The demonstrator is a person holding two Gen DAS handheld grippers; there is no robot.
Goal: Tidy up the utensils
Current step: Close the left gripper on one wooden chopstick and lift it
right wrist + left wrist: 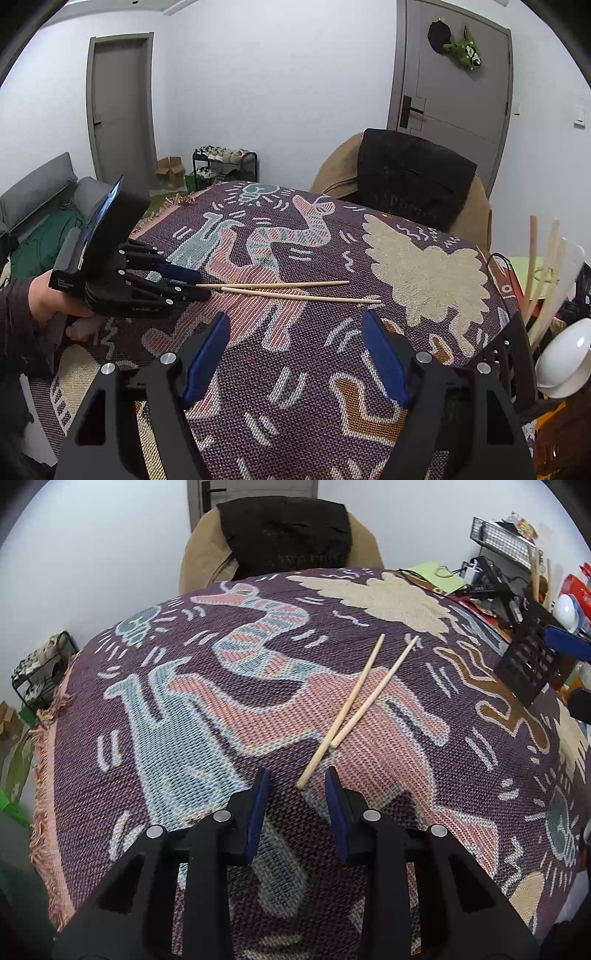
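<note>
Two wooden chopsticks [354,698] lie crossed on the patterned woven cloth [184,701]. My left gripper [298,775] is open, its blue pads either side of the near end of one chopstick, not clamped. The right wrist view shows the chopsticks [288,290] mid-table with the left gripper [201,284] at their left ends. My right gripper [295,325] is open and empty, low over the cloth in front of the chopsticks. A black slotted utensil holder [532,653] at the right holds chopsticks [543,273] and a white spoon [561,358].
A chair with a black jacket [410,177] stands behind the table. Clutter, a green paper [436,576] and a wire rack [506,539] are at the far right. The fringed cloth edge [44,775] marks the table's left side. A sofa [37,206] is to the left.
</note>
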